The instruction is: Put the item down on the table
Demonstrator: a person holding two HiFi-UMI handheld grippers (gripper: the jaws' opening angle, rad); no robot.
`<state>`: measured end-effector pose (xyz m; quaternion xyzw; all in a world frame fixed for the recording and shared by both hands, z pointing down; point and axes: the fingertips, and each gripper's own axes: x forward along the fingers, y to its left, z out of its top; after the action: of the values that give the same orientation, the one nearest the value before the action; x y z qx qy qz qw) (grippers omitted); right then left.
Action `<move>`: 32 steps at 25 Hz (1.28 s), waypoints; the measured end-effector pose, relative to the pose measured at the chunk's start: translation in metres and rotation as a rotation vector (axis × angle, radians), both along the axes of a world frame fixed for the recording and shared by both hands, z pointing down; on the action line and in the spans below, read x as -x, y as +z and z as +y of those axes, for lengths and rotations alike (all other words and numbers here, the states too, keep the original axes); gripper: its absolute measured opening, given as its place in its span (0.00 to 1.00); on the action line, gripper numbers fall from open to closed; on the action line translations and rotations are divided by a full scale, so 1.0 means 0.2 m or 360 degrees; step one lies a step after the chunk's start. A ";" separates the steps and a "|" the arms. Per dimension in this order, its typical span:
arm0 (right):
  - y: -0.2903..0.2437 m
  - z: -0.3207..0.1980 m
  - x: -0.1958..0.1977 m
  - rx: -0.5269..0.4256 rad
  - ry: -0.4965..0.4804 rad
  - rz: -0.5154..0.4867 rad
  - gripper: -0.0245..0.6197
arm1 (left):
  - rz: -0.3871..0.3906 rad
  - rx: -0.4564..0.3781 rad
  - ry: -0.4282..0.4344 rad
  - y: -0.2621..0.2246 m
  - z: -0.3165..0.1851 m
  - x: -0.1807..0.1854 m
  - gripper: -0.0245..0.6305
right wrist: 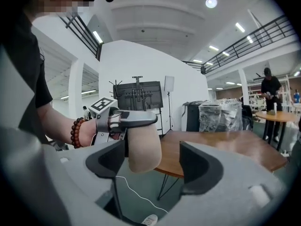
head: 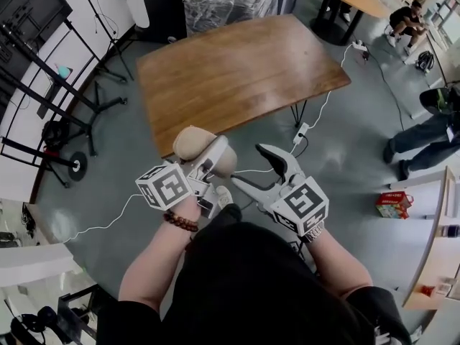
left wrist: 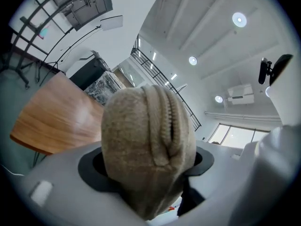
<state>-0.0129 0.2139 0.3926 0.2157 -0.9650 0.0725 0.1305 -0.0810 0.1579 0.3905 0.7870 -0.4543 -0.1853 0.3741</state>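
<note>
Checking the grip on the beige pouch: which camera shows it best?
The left gripper view: the beige pouch fills the frame, zipper toward the camera, pinched in the left gripper. The head view shows only its rounded ends from above; the right gripper view shows one plain end from the side.

The pouch [left wrist: 146,145] is sandy beige, the bench [head: 237,70] warm brown with streaky wood grain, the floor [head: 352,171] dull grey-green, and the bead bracelet [head: 180,221] dark reddish brown beside a black shirt [head: 244,286].
</note>
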 end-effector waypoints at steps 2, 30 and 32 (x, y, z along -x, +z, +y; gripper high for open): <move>-0.01 -0.07 0.06 -0.0060 -0.0047 0.0043 0.61 | 0.0058 -0.0011 0.0015 -0.01 -0.08 0.01 0.60; 0.12 -0.69 0.79 -0.0116 -0.0442 0.0441 0.69 | 0.0054 -0.0093 -0.0018 -0.07 -0.66 0.42 0.60; 0.14 -0.70 0.80 -0.0116 -0.0456 0.0445 0.67 | 0.0048 -0.0091 -0.0018 -0.06 -0.68 0.42 0.60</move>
<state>-0.1736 0.0736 0.4199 0.0889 -0.9603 -0.0124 0.2642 -0.1649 0.0223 0.3792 0.7919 -0.4476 -0.2122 0.3571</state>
